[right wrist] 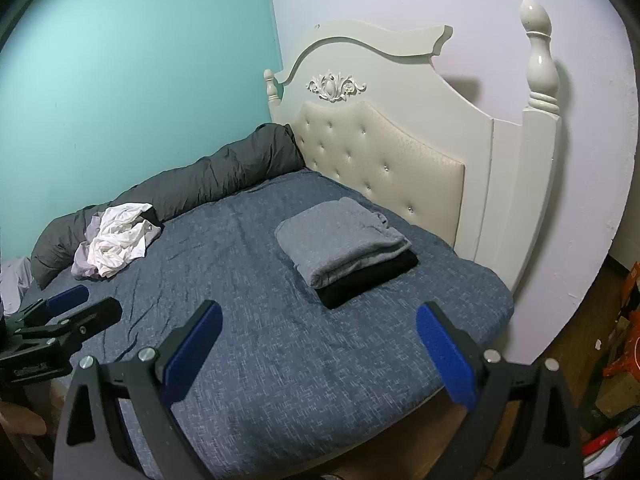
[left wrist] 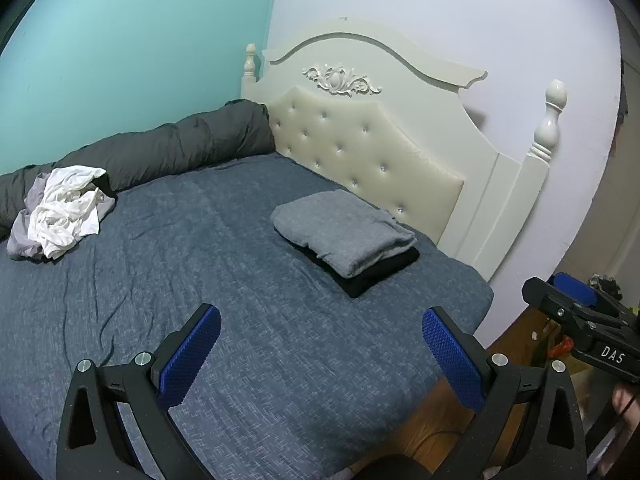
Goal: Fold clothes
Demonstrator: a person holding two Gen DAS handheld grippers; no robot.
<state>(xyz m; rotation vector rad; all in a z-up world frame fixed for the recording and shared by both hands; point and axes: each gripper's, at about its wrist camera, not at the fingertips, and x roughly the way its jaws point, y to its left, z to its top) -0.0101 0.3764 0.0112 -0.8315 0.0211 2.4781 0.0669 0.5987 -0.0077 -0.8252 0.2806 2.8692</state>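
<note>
**Between garments: two folded, the pile by the far edge was up next**

You had both grippers hanging over the near edge of the bed with nothing in them. Your left gripper had its fingers spread wide, blue pads facing each other over bare sheet, and your right gripper was the same, fingers apart and empty.

The done work sat near the headboard: a folded grey garment stacked squarely on a folded black garment. The leftovers were a crumpled pile of clothes, white on top with something pale lilac under it, bunched at the far edge of the bed right against the rolled dark duvet along the teal wall.

So my read is you were between pieces, about to fetch the next one. That pile was well apart from both grippers, so the next move called for a long reach across the bed, pinching just the white top layer, and dragging it to the open middle to spread flat. Watch you don't snag the lilac one with it.
</note>
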